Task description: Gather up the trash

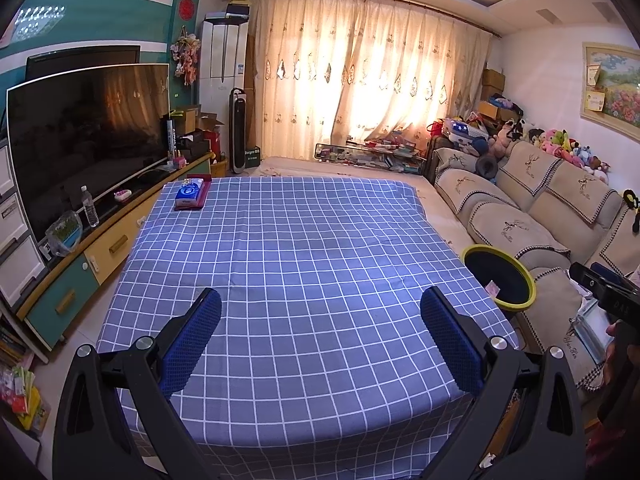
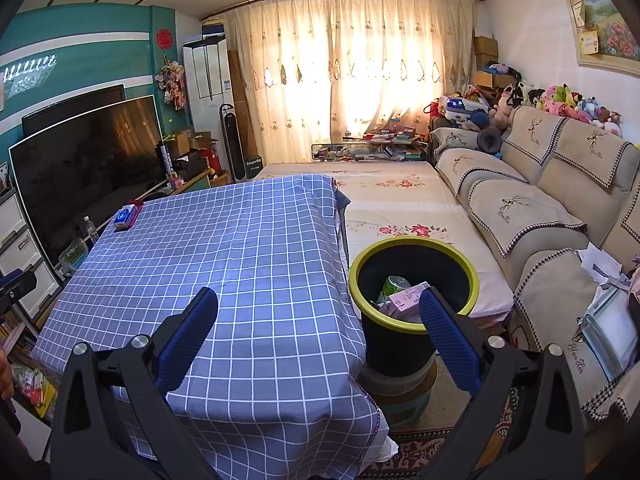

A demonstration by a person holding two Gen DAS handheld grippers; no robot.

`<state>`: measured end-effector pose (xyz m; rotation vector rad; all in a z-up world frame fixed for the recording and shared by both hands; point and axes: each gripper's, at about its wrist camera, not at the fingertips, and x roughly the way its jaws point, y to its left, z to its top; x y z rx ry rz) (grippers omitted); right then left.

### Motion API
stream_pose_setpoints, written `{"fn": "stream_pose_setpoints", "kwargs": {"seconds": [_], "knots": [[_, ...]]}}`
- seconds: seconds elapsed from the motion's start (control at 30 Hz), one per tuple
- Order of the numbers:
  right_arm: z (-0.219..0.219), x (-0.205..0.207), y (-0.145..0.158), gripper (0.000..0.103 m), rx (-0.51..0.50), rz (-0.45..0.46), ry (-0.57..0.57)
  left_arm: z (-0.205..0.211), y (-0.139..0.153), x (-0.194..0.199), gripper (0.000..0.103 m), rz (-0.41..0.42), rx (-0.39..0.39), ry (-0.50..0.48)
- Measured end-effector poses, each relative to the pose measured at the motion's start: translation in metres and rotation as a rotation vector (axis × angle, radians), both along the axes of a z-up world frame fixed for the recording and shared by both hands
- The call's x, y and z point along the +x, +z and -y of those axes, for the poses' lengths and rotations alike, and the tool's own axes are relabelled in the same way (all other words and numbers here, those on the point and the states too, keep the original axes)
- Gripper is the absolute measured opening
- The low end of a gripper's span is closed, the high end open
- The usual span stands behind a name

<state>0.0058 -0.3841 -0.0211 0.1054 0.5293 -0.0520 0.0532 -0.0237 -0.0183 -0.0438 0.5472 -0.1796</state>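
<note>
A black trash bin with a yellow-green rim stands on a stool just right of the table; the same bin shows in the left wrist view. Inside it lie a green can and a pink carton. My left gripper hangs open over the near part of the blue checked tablecloth, nothing between its fingers. My right gripper is open too, over the table's near right corner, its right finger in front of the bin's rim.
A blue tissue pack on a red tray lies at the table's far left corner. A TV and cabinet run along the left. A beige sofa lines the right, with a low floral mattress behind the bin.
</note>
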Motion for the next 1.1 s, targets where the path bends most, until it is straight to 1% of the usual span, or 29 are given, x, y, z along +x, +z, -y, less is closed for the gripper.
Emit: {"fn": "stream_pose_setpoints", "kwargs": {"seconds": [0.93,1.1], "knots": [[0.0038,0.0007,-0.005,0.096,0.008,-0.006,-0.003,-0.0011,-0.005,0.0024,0.098,-0.014,0.001,0.007],[0.0036,0.0016,-0.0072,0.096,0.008,-0.009,-0.002,-0.0006,-0.0086,0.0045,0.098,-0.028,-0.006,0.007]]}}
